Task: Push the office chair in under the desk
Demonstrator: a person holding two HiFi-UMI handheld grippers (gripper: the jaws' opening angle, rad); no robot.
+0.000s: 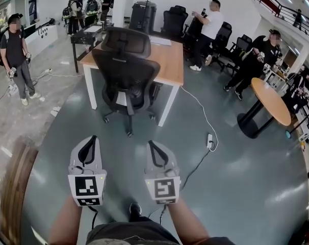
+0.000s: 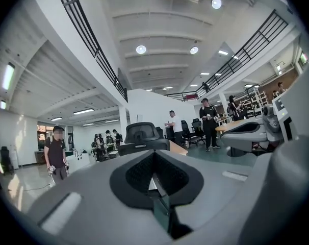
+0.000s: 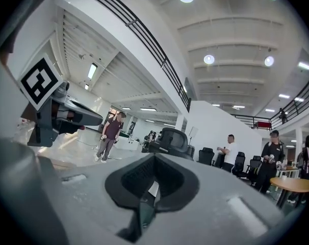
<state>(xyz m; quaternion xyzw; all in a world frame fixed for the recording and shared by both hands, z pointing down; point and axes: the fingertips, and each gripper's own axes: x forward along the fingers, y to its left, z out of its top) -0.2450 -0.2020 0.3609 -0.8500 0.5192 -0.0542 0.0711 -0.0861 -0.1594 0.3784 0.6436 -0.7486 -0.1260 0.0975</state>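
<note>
Ahead, office chair [image 1: 126, 70] well beyond left tongs [image 1: 91, 139], right tongs [image 1: 152, 144] (both closed, empty).

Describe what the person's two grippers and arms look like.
The left gripper and right gripper match: light grey wedge-shaped shells, each with a black teardrop-shaped opening, and a white cube bearing black square markers at the rear. The forearms are bare; no sleeves show.
</note>
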